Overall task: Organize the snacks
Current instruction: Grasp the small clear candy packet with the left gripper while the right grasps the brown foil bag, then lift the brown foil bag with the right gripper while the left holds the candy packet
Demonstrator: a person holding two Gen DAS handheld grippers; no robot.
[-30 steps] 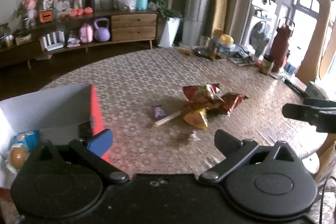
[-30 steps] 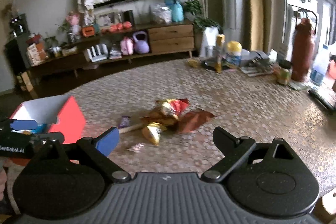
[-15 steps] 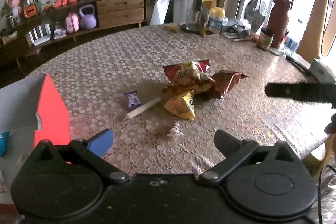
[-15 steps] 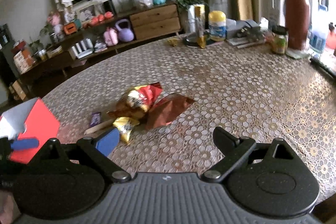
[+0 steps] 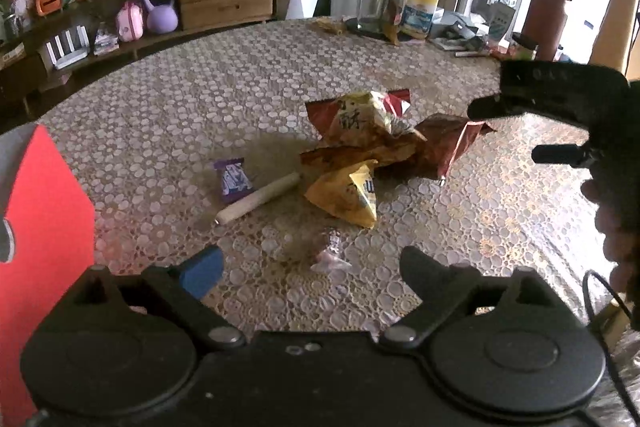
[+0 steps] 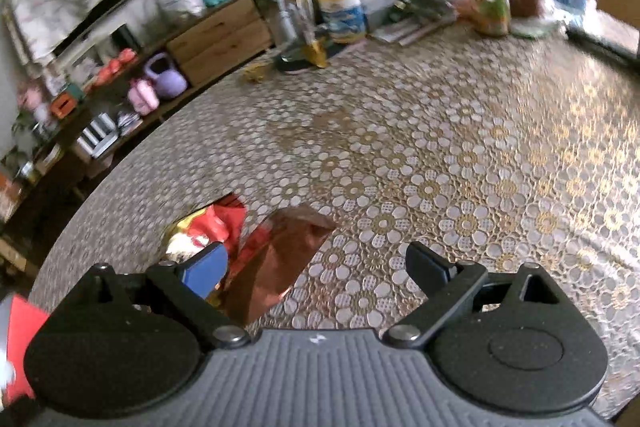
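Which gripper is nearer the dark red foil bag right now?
Right. The right gripper hangs just over the dark red foil bag; the left gripper sits back, past the small candy.

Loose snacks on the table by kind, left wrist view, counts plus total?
Crinkled snack bags: 4, piled and overlapping, so approximate
Purple wrapped snack: 1
Pale stick snack: 1
Small clear-wrapped candy: 1
Total: 7

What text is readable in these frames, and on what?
"酥": large character on the red-and-yellow snack bag on top of the pile.
Purple candy wrapper: white print, too blurred to read.
Yellow snack bag: dark print, too small to read.
Yellow-lidded canister at the far table edge: label blurred.
Left gripper and right gripper: no markings legible.
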